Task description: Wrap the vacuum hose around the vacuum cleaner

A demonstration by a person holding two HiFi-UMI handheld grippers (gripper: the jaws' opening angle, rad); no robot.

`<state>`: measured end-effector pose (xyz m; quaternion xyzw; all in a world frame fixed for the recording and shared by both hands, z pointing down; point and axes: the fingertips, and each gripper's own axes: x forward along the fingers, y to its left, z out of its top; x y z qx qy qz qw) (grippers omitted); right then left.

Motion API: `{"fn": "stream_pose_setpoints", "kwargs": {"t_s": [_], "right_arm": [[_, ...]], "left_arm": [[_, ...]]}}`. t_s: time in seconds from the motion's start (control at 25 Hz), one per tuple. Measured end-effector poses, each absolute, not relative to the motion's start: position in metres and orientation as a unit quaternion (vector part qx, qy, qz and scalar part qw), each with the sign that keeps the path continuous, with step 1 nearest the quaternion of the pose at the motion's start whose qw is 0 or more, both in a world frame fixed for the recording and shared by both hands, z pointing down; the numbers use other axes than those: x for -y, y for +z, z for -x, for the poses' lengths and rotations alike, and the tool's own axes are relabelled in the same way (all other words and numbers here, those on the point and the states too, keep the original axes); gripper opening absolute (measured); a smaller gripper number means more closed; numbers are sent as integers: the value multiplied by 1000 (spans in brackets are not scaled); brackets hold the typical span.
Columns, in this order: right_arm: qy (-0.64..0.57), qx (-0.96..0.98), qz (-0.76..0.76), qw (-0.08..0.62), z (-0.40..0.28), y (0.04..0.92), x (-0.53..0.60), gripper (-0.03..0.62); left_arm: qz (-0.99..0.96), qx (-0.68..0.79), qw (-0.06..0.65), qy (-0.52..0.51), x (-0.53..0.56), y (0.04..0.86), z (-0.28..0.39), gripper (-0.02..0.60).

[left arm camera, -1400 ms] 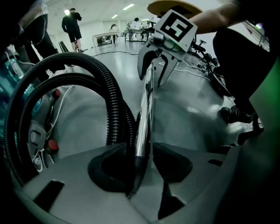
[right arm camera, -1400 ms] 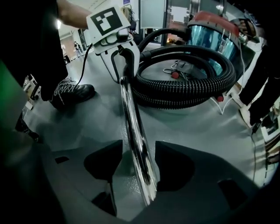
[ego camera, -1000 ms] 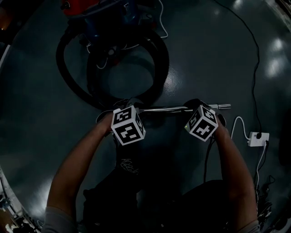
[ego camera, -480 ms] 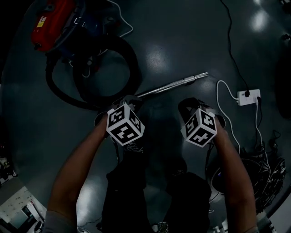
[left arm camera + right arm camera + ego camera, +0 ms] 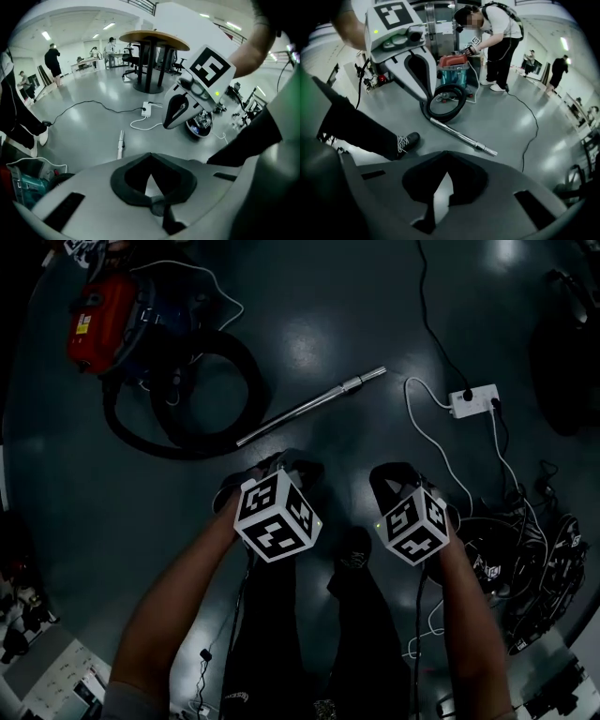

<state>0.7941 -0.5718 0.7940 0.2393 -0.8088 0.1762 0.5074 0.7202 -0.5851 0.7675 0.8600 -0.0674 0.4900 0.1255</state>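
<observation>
The red and blue vacuum cleaner (image 5: 101,307) stands on the floor at the upper left. Its black hose (image 5: 246,381) lies in a loop beside it. From the loop the metal wand (image 5: 309,407) runs out flat on the floor. In the right gripper view the vacuum cleaner (image 5: 453,66), the hose (image 5: 461,104) and the wand (image 5: 461,136) show beyond my jaws. My left gripper (image 5: 277,469) and right gripper (image 5: 394,476) hang side by side above the floor, nearer me than the wand, touching nothing. Both are shut and hold nothing, as seen in the left gripper (image 5: 150,157) and right gripper (image 5: 444,159) views.
A white power strip (image 5: 472,399) with a white lead and a black cable lies right of the wand. A heap of cables (image 5: 525,568) sits at the right edge. My own legs and a shoe (image 5: 352,553) are below. A person (image 5: 499,37) bends over the vacuum cleaner. A round table (image 5: 152,40) stands farther off.
Both grippers have come up and back from the wand, which they flanked a second ago. The wand now lies diagonally on the floor, apart from them. The head view has pulled back.
</observation>
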Motion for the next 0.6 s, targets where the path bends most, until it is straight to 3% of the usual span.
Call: {"fn": "stream_pose_setpoints", "kwargs": {"t_s": [0.32, 0.6], "right_arm": [[230, 800, -352, 429, -825, 644, 536, 6], [206, 807, -399, 384, -840, 490, 496, 6]], "left_arm": [[-884, 68, 178, 427, 535, 630, -780, 8], [-898, 94, 160, 399, 497, 497, -808, 8]]}}
